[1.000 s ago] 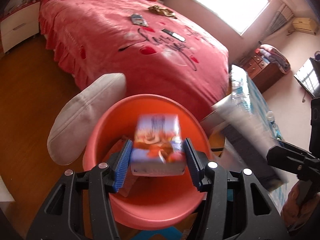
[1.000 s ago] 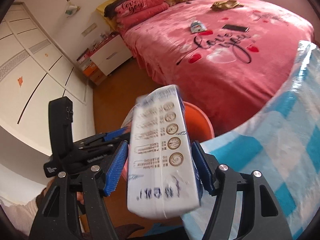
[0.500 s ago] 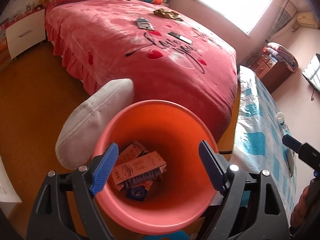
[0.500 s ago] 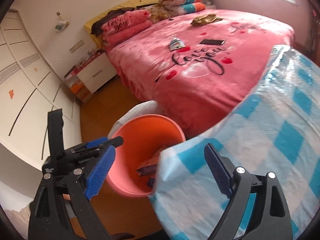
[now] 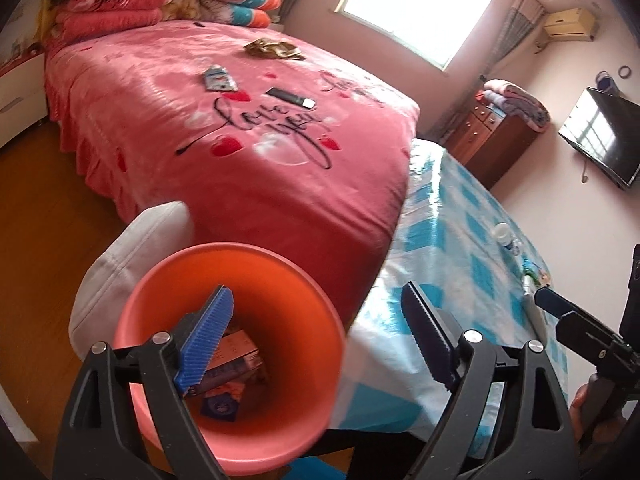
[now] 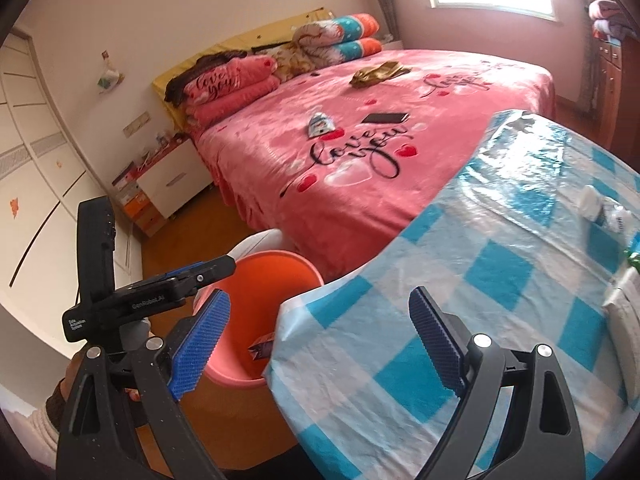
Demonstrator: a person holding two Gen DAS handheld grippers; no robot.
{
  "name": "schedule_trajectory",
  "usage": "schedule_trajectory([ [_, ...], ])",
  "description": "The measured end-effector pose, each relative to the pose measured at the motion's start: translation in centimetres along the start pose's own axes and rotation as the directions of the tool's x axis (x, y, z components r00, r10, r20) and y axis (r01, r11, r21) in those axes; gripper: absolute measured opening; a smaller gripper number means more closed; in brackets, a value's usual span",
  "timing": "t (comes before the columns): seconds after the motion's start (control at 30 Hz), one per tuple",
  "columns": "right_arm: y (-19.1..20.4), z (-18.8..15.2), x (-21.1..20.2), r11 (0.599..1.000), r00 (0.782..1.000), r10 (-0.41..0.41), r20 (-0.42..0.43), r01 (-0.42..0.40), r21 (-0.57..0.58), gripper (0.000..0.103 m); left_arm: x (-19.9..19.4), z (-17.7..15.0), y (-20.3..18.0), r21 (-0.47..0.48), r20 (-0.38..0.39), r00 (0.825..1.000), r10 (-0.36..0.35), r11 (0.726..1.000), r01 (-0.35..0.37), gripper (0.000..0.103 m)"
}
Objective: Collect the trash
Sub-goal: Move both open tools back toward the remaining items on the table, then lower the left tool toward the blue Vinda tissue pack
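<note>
An orange bin [image 5: 280,280] stands on the floor between the bed and the table; it also shows in the right wrist view [image 6: 276,268]. Several cartons [image 5: 236,356] lie at its bottom. My left gripper [image 5: 320,336] is open and empty above the bin's right rim. My right gripper [image 6: 316,336] is open and empty over the near corner of the blue-checked table [image 6: 500,264]. A small white bottle [image 6: 592,204] and other small items lie at the table's far right.
A pink bed [image 5: 240,128] behind the bin holds a phone [image 5: 290,97], a small packet [image 5: 218,79] and a gold wrapper [image 5: 274,49]. A white cushion [image 5: 132,252] leans against the bin. A wooden dresser [image 5: 496,136] and a TV [image 5: 604,136] stand at the right.
Both grippers opened and let go of their cartons, which now lie in the bin. Both grippers have since moved right, toward the table.
</note>
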State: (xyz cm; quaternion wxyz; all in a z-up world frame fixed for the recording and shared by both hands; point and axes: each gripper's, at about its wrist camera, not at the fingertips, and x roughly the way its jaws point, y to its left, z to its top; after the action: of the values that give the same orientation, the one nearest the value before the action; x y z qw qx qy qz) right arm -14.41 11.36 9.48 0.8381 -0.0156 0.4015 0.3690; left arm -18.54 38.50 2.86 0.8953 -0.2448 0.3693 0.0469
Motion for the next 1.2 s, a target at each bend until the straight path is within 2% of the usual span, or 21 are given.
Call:
schedule_trajectory([
  [0.07,-0.6,-0.2,-0.8,1.0,1.0,-0.005,0.019,0.004,0.014,0.095,0.0,0.2,-0.9,0.009,0.001,1.0,-0.015,1.0,0.015,0.087],
  [0.5,-4.2,-1.8,-5.0,0.995,0.992,-0.045,0.114,0.034,0.099,0.095,0.6,-0.4,-6.7,0.096,-0.036,0.996,-0.076,0.992,0.079,0.089],
  [1.2,-10.4,-5.2,-8.6,0.967,0.975,-0.068,0.21,0.012,0.254,0.095,1.4,-2.0,-13.9,0.214,-0.091,0.993,-0.074,0.972,0.092,0.09],
])
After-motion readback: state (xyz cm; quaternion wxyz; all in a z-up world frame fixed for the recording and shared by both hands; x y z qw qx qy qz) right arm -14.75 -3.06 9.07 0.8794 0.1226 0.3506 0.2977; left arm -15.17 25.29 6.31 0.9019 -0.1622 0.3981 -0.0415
